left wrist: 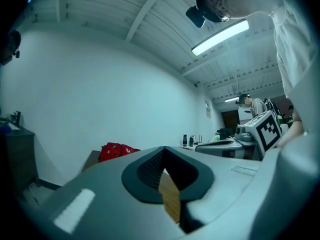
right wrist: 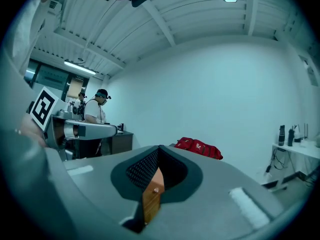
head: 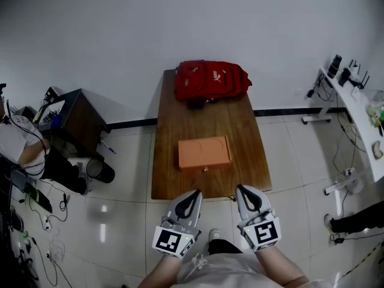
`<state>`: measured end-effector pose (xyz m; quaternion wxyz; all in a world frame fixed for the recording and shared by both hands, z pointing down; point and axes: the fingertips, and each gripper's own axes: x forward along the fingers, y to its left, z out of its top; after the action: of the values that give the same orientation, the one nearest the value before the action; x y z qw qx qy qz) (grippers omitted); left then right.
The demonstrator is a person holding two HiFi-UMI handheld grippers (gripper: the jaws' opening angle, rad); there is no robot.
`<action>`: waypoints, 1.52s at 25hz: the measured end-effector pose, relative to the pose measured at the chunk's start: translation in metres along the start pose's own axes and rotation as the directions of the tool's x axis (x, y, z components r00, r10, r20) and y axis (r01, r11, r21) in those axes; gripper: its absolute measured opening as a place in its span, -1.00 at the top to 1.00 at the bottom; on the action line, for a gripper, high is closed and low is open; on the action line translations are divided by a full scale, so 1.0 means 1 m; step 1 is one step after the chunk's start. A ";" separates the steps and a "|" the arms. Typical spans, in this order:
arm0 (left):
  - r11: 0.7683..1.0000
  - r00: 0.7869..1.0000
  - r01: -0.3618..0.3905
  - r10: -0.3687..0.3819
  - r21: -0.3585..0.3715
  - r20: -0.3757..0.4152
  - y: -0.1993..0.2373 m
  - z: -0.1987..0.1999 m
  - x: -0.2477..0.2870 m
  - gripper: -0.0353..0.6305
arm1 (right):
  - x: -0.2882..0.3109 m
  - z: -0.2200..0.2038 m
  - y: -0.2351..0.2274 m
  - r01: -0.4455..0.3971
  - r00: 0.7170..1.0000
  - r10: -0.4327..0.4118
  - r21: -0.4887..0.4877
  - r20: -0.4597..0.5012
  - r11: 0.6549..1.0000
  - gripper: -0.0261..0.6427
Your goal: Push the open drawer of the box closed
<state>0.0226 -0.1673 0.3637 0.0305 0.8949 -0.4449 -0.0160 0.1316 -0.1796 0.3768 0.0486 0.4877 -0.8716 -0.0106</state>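
Observation:
An orange box (head: 204, 152) sits in the middle of a wooden table (head: 171, 122). Its drawer front faces me, with a small knob (head: 206, 169); from here the front looks nearly flush with the box. Both grippers hover off the table's near edge, short of the box. My left gripper (head: 195, 193) is shut and empty, as is my right gripper (head: 242, 189). In the left gripper view the shut left gripper (left wrist: 163, 151) shows only a strip of table. Through the slit of the right gripper (right wrist: 159, 149) I see the box front and knob (right wrist: 155, 190).
A red bag (head: 211, 81) lies at the table's far end. Left of the table stand a dark cabinet (head: 75, 120) and a black bin (head: 99, 170), with a seated person (head: 21, 152) and floor cables. A white desk (head: 354, 116) stands at right.

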 end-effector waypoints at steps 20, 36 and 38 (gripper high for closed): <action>0.998 0.998 0.050 -0.051 -0.039 -0.026 -0.074 -0.016 -0.267 0.88 | -0.161 0.008 0.228 0.023 0.999 -0.023 -0.015 -0.030 1.000 0.89; 0.999 0.999 0.049 -0.048 -0.021 0.021 -0.120 0.018 -0.272 0.88 | -0.208 0.032 0.230 0.000 1.000 0.000 -0.038 0.011 0.999 0.89; 0.999 0.999 0.046 -0.045 -0.013 0.023 -0.126 0.021 -0.267 0.88 | -0.212 0.032 0.222 0.003 1.000 -0.003 -0.042 0.004 0.999 0.89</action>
<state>-0.0400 0.1205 0.3344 0.0311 0.9043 -0.4247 -0.0301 0.0502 0.1161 0.3438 0.0570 0.4878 -0.8706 -0.0299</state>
